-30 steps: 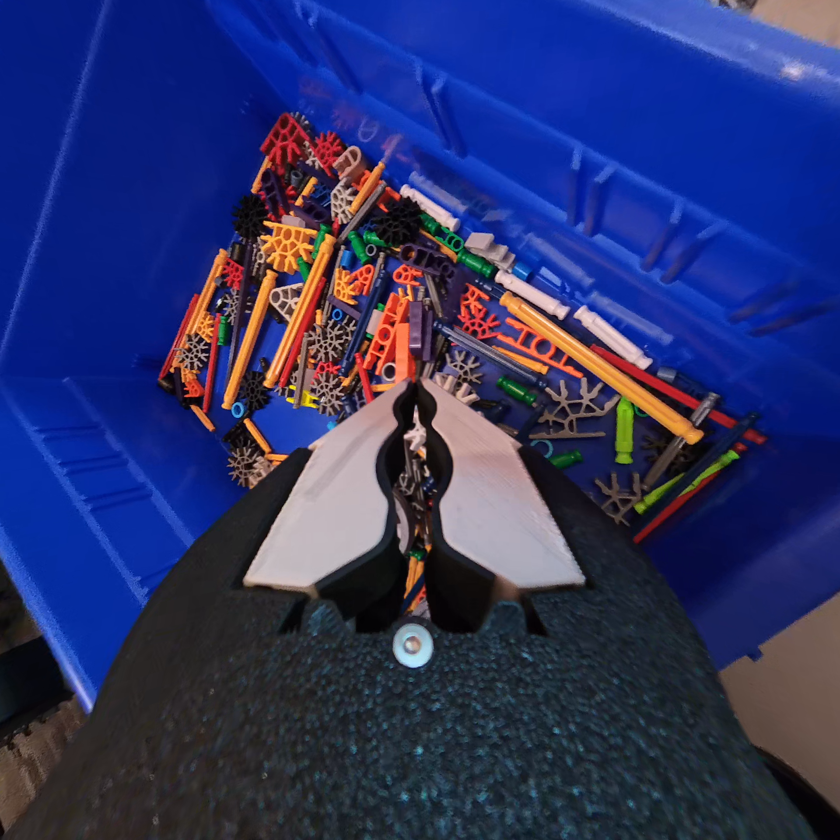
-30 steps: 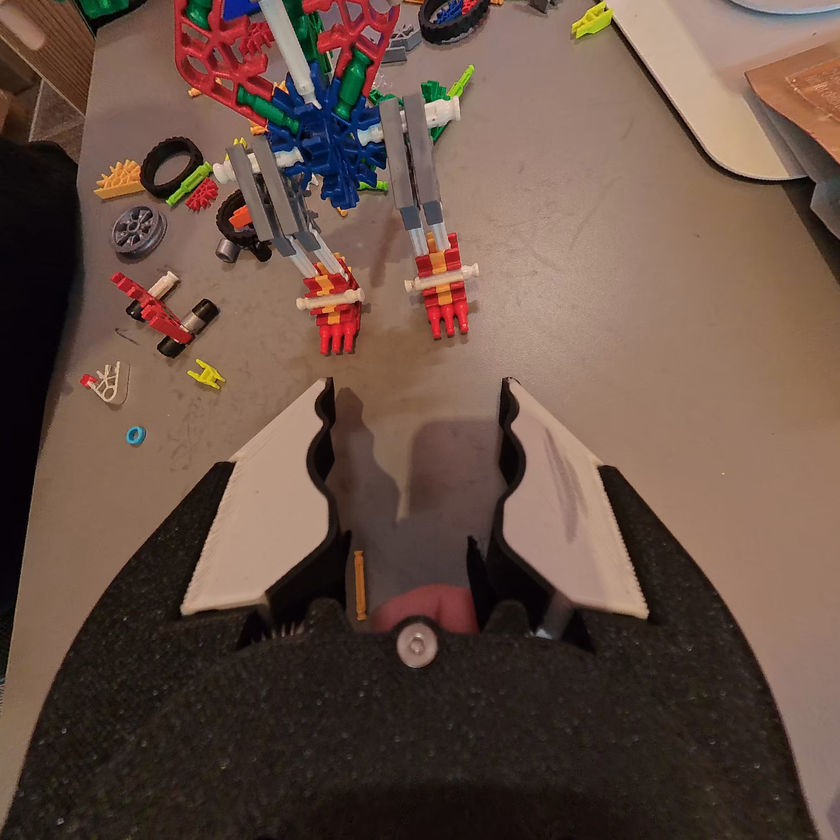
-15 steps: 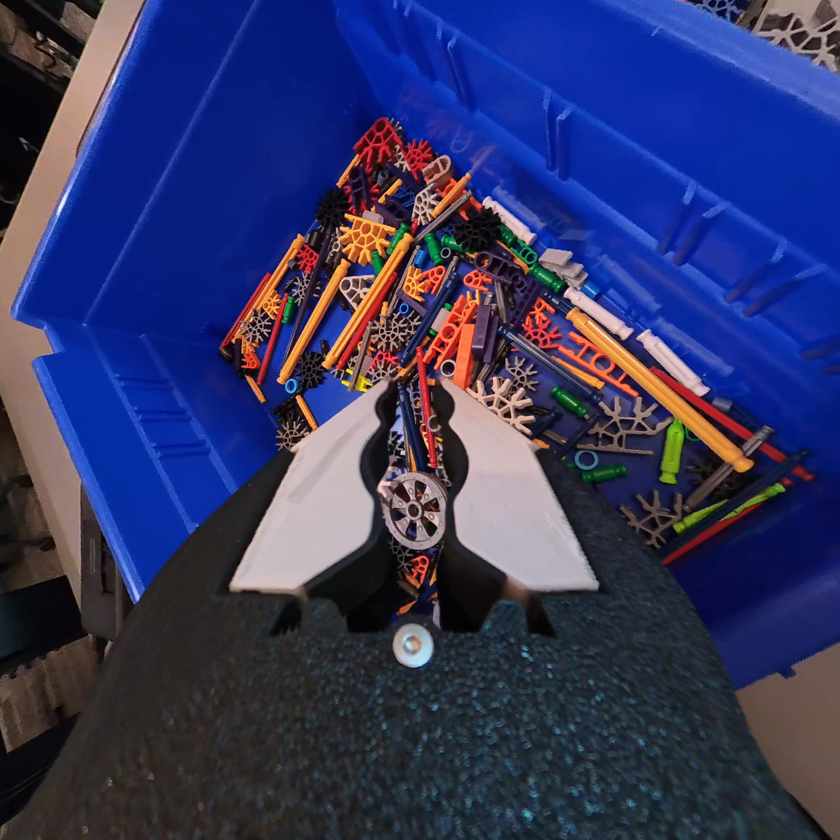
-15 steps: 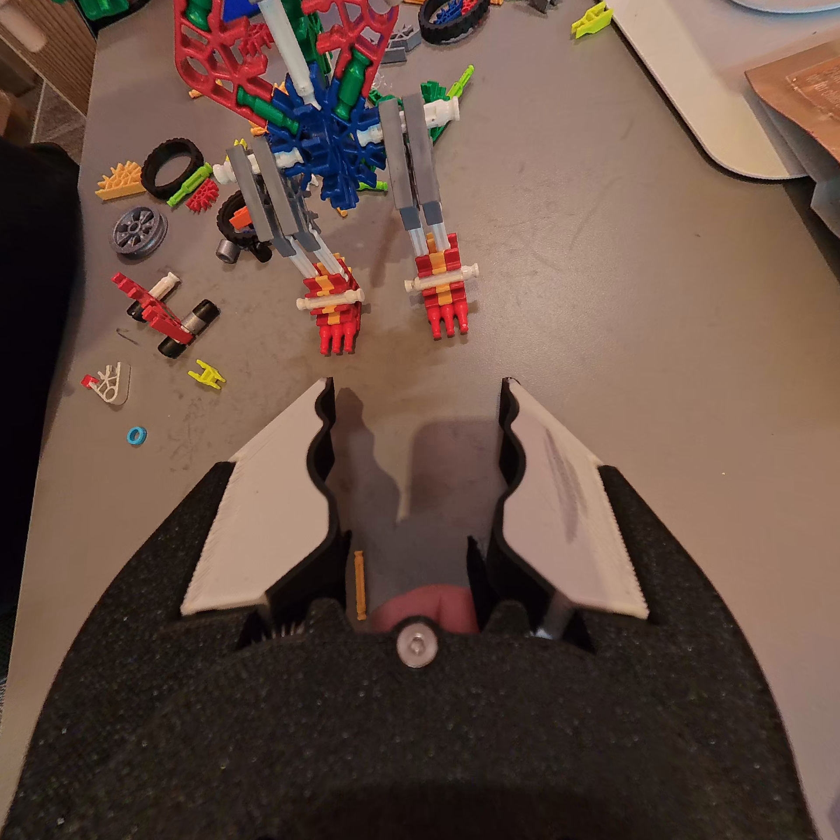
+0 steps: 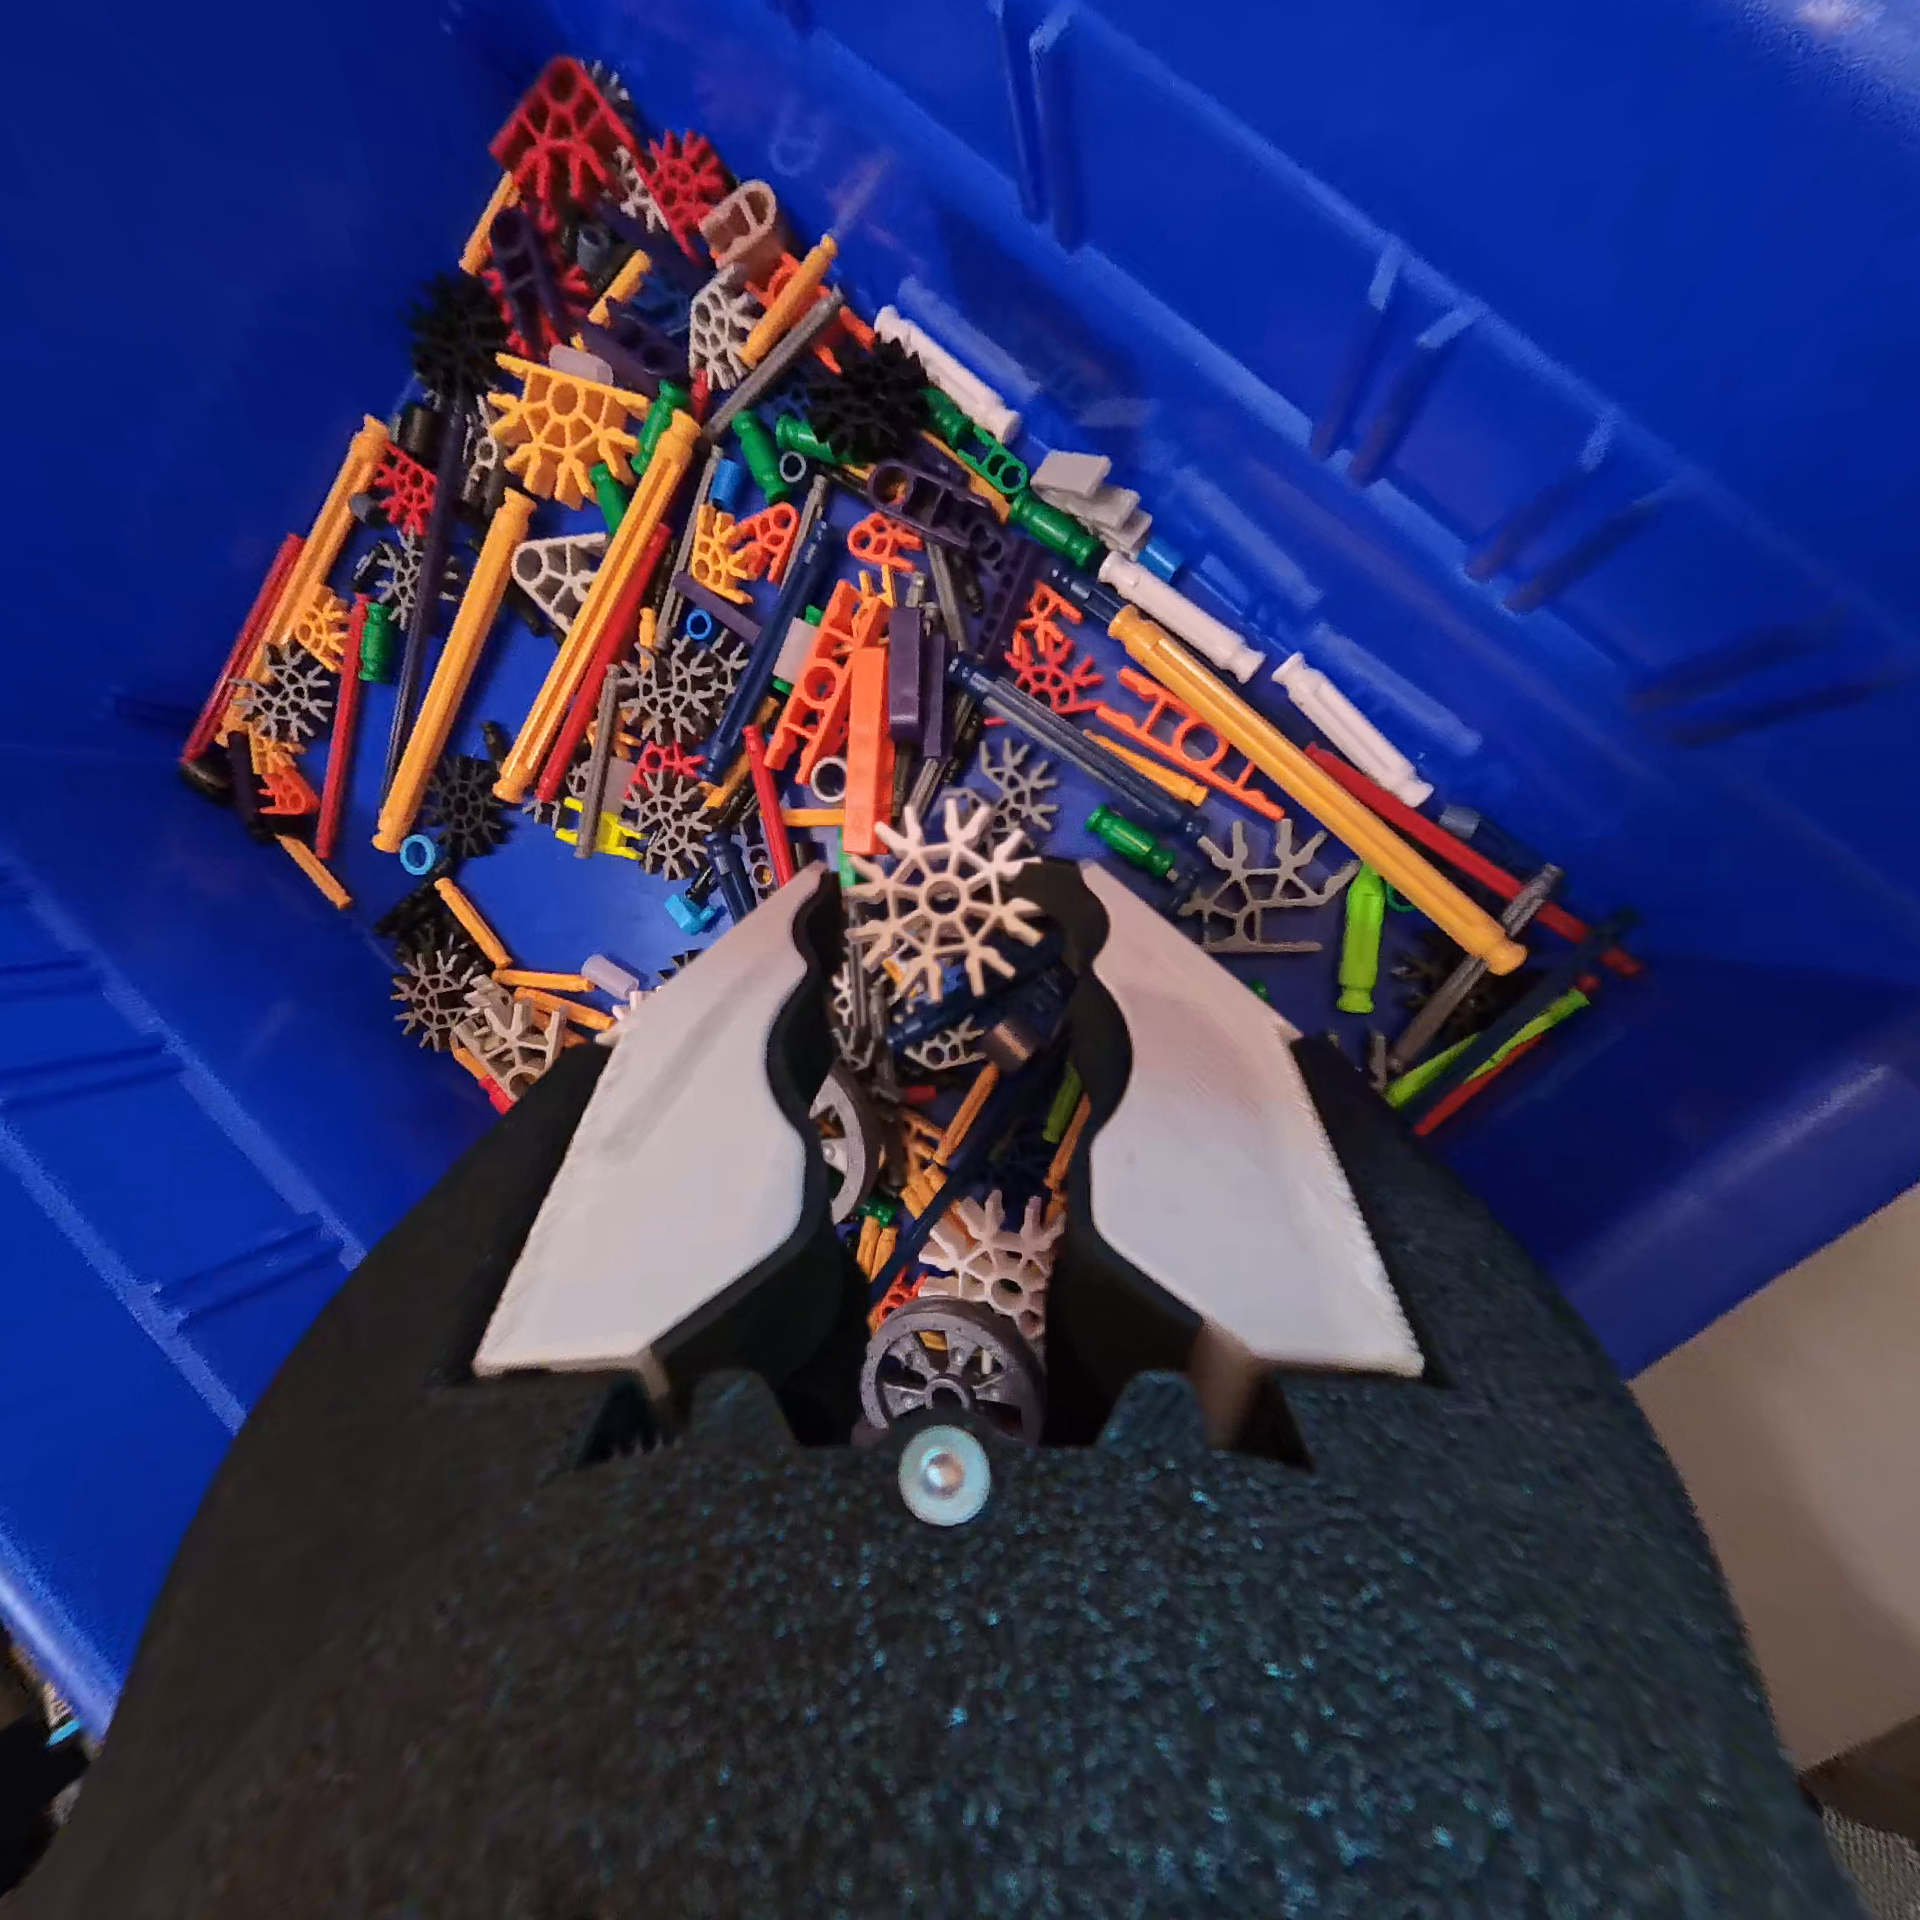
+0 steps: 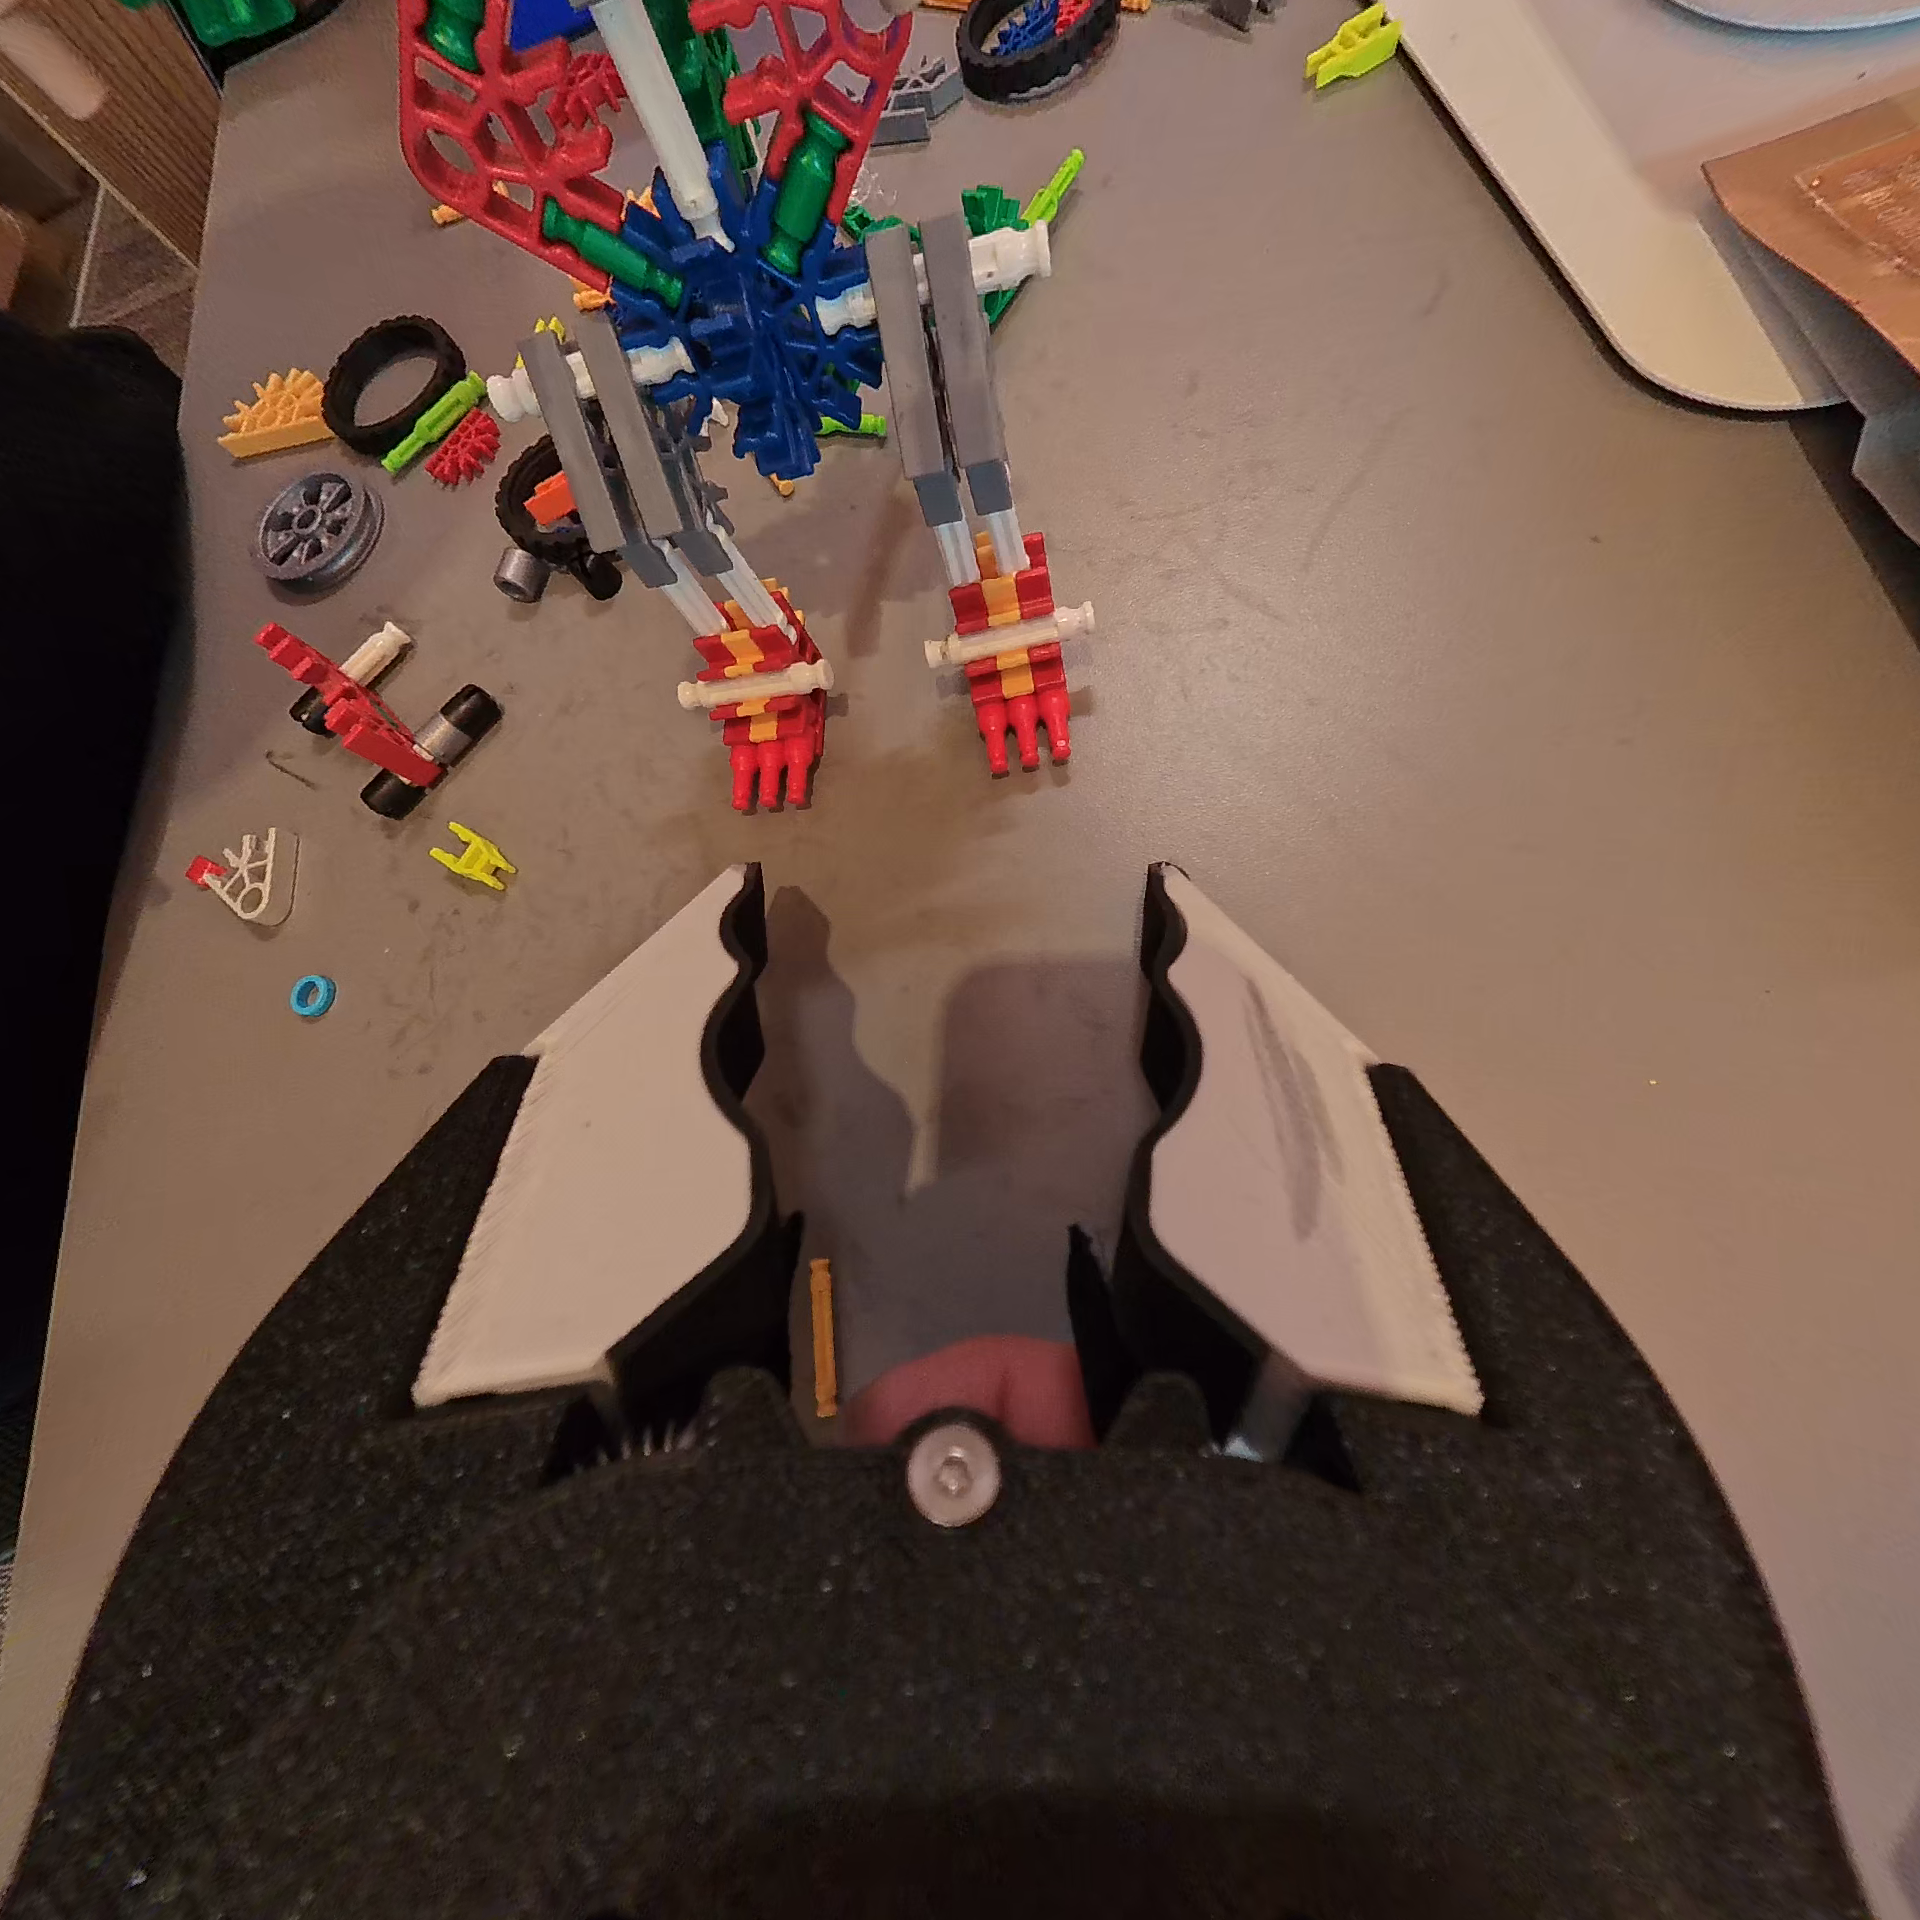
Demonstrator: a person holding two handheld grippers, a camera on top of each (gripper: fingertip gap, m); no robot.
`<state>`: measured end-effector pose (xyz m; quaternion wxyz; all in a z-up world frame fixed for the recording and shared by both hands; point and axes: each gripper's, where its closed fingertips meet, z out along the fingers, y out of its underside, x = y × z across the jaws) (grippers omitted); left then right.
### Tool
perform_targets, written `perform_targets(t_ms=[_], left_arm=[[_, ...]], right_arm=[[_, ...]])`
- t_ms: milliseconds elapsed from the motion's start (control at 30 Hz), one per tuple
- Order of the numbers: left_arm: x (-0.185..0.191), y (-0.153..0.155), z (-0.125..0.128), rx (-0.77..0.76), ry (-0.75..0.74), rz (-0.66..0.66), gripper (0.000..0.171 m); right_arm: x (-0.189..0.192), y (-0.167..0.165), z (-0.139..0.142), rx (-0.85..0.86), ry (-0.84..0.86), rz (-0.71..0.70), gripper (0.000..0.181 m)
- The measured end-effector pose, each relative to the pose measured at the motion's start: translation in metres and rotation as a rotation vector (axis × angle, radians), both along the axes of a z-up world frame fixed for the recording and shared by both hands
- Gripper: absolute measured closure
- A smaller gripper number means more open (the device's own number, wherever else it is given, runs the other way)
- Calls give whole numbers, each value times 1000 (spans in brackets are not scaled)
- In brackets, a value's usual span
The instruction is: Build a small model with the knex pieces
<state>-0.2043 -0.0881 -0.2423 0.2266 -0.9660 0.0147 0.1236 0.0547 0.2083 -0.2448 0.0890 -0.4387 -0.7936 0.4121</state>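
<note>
My left claw (image 5: pixel 951 920) hangs half-open over the blue bin (image 5: pixel 1455 312), holding nothing, a white snowflake piece (image 5: pixel 943 902) between its tips above the loose parts. My right claw (image 6: pixel 951 894) gapes wide and empty over the table (image 6: pixel 1351 727), just short of the model's red feet (image 6: pixel 764 707).

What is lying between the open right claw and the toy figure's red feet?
Nothing visible. Only bare table separates the right gripper from the red feet. The yellow clip lies off to the left, outside that path.
</note>
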Motion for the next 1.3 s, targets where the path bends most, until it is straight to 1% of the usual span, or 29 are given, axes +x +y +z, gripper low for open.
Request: perform_targets(t_ms=[200,333,667,1300], left_arm=[[-3,-1,0,1,6,4,133],[-1,-1,4,5,2,-4,143],[7,-3,2,-8,-30,-25,141],[8,-2,2,-7,-19,-44,141]], right_arm=[[0,0,0,0,0,0,109],[0,0,0,-1,0,0,109],[0,0,0,0,0,0,109],[0,0,0,0,0,0,109]])
